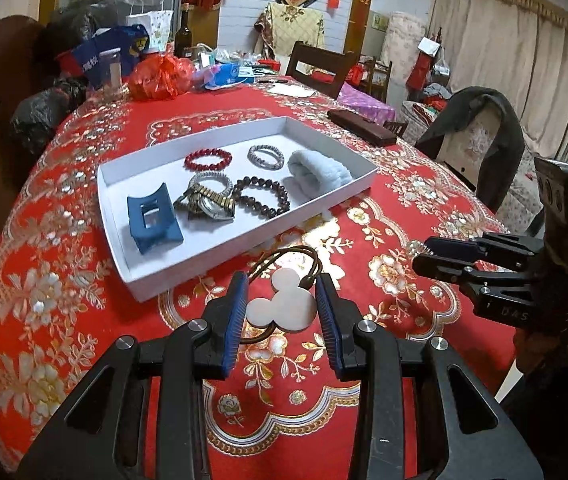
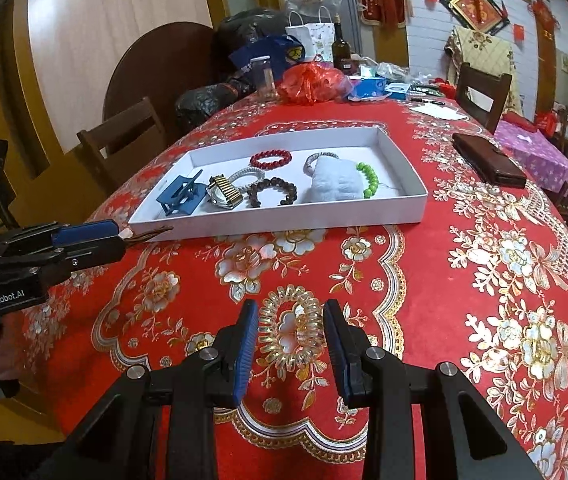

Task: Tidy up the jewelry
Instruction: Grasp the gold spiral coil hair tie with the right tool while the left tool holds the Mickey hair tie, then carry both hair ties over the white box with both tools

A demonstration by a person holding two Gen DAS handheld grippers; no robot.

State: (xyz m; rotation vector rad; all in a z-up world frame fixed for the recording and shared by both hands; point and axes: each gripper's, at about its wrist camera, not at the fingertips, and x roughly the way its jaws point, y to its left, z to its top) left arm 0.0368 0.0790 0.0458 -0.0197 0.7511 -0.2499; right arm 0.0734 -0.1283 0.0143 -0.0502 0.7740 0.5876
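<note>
I am carrying two pieces toward the white cardboard tray [image 1: 325, 196]: my left tool [image 1: 282, 306] is gripping a brown elastic hair tie with a white mouse-head charm [image 1: 284, 304], and my right tool [image 2: 289, 330] is gripping a clear amber spiral hair coil [image 2: 289, 326], both above the red floral bench [image 2: 463, 280]. Next, each needs lowering into bare tray space. I am counting one blue claw clip [image 1: 152, 222], one gold-band watch [image 2: 224, 194], one pale towel roll [image 2: 337, 186] and five bead or woven bracelets inside.
</note>
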